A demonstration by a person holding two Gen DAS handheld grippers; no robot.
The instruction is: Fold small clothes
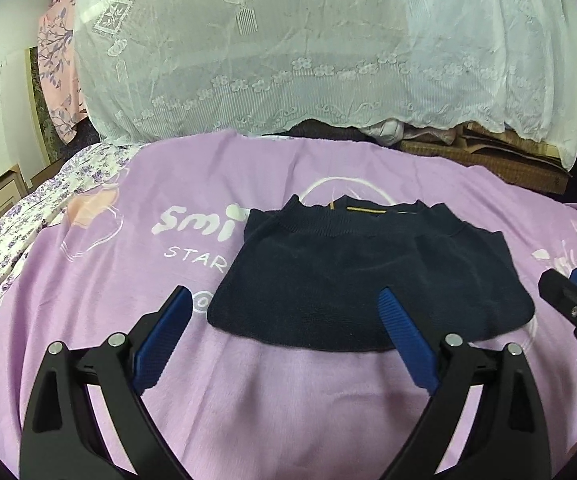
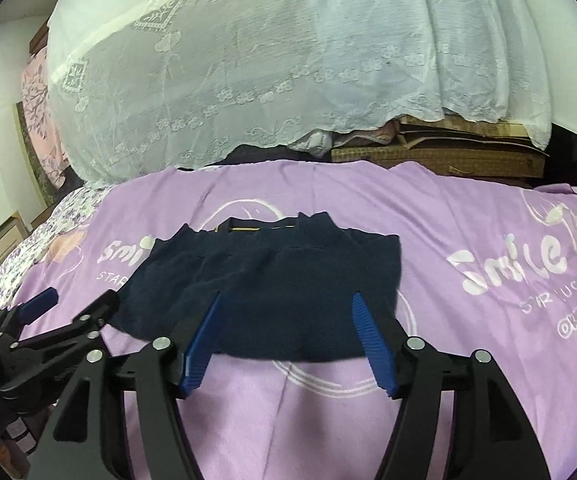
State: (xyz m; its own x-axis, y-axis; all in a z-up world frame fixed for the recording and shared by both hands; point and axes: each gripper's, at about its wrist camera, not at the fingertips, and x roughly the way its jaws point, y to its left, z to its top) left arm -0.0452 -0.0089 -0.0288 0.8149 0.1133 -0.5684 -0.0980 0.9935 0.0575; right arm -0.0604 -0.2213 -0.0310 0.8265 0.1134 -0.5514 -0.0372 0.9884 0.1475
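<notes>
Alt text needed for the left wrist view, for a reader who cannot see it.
A folded navy knit garment lies flat on a purple blanket printed with white lettering. The left gripper hangs open in front of it, holding nothing. The right gripper shows at the right edge; white lace cloth drapes behind.

A folded navy garment [image 2: 264,284] lies on a purple blanket [image 2: 448,240], the right gripper [image 2: 286,304] open above its near edge.
</notes>
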